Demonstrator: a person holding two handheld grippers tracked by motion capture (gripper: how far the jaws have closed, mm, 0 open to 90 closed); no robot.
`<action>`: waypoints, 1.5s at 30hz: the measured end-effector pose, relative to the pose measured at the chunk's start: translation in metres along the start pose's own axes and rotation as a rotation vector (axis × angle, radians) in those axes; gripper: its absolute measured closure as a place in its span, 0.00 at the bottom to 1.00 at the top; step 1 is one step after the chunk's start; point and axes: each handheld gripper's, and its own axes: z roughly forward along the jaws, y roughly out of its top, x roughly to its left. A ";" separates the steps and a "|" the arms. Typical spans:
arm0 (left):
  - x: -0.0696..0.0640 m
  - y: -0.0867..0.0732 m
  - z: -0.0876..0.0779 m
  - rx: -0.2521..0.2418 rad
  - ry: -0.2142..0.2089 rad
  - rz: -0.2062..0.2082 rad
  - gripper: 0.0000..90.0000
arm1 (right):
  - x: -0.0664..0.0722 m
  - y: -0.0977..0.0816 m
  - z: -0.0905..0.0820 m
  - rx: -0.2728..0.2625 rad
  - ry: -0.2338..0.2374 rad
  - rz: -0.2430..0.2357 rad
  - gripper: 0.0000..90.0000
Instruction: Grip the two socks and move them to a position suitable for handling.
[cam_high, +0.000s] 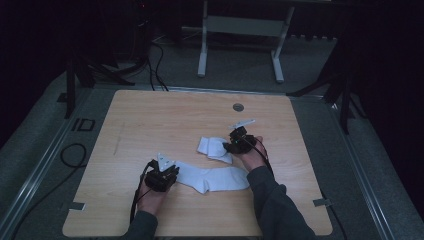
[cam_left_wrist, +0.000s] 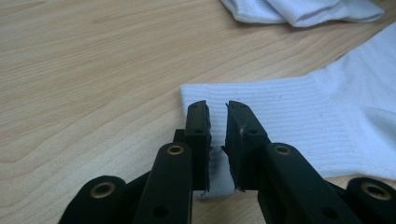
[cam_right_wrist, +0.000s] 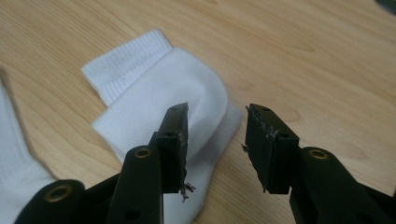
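Place: a dim lab or recording room.
Table: bare light-wood top with a round cable port near its far edge.
Floor: grey carpet around the table.
Cables: black, trailing beyond the table's far left corner.
Stand: grey metal frame beyond the table's far edge.

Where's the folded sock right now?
In the high view the folded sock lies right of the table's middle, just beyond the flat sock, with the right gripper at its right edge.
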 end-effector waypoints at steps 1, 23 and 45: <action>0.000 0.000 0.000 -0.003 0.001 0.000 0.88 | 0.000 0.000 0.003 0.007 0.002 0.003 0.66; 0.000 0.000 0.000 -0.006 0.010 0.008 0.87 | 0.043 -0.003 0.017 0.043 0.137 -0.025 0.98; 0.000 0.000 0.001 0.001 0.013 0.015 0.88 | 0.033 0.016 -0.045 -0.130 0.146 -0.002 0.98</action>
